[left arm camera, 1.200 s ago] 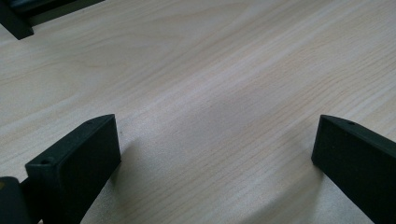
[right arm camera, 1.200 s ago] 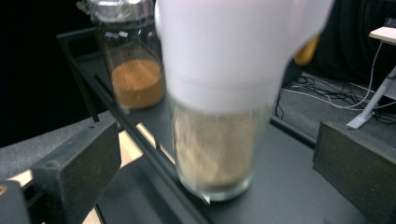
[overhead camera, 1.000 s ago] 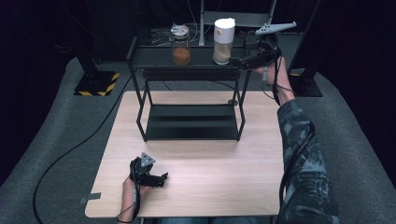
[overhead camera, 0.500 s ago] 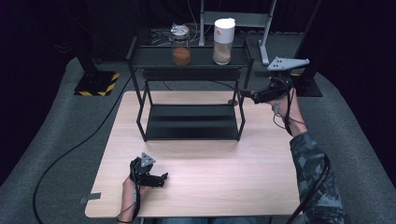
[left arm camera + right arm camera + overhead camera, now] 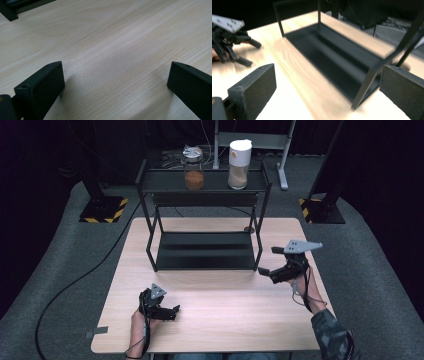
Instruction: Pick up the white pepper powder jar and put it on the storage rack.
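Your right hand-held gripper (image 5: 267,261) hangs wide and empty beside the rack (image 5: 205,251); left hand-held gripper (image 5: 172,312) rests wide on the table (image 5: 225,295), idle.

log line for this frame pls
left tongs: open, empty, low over table | right tongs: open, empty, beside shelf rack | jars on top shelf

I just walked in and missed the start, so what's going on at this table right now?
A person sits at a wooden table with a gripper in each hand. Both grippers are open and empty. The left gripper rests low near the table's front edge. The right gripper hovers by the right front leg of a black rack. On the rack's top shelf stand two jars, a metal-lidded jar and a white-lidded jar.
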`<state>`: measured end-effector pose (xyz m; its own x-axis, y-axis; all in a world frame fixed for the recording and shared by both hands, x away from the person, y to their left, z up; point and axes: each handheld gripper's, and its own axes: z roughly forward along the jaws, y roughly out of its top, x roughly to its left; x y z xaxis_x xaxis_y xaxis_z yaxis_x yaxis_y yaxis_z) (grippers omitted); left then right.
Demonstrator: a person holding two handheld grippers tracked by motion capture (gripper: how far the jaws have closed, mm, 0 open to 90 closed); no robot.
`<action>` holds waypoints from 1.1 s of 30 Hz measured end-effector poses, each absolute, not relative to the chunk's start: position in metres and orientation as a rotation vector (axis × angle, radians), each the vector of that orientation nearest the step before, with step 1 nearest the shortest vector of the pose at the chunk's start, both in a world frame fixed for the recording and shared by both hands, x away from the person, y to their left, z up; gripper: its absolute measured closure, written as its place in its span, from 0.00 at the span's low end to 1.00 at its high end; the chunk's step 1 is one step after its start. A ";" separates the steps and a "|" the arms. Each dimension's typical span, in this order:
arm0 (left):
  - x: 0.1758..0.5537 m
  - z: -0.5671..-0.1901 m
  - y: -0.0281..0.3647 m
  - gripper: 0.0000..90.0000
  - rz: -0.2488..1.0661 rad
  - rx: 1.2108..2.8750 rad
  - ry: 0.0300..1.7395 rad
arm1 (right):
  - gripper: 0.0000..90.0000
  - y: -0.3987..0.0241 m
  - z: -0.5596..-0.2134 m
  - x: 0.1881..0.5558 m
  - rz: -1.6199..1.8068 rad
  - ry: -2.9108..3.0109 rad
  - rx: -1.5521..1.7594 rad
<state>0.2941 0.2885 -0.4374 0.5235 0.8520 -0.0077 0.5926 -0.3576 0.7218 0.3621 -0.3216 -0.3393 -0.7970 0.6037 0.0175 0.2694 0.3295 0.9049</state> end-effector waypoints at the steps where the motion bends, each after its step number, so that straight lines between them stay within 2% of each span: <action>1: 0.294 -0.438 0.289 0.00 0.490 2.082 1.169 | 0.00 -0.323 -0.350 0.359 1.461 2.282 0.799; 6: 0.295 -0.437 0.288 0.00 0.488 2.083 1.169 | 0.00 -0.328 -0.402 0.338 1.500 2.273 0.910; 10: 0.295 -0.437 0.288 0.00 0.488 2.082 1.169 | 0.00 -0.329 -0.431 0.322 1.509 2.251 0.973; 23: 0.295 -0.438 0.288 0.00 0.488 2.082 1.169 | 0.00 -0.325 -0.454 0.306 1.481 2.257 0.982; 33: 0.295 -0.438 0.288 0.00 0.488 2.082 1.169 | 0.00 -0.326 -0.455 0.308 1.460 2.299 0.967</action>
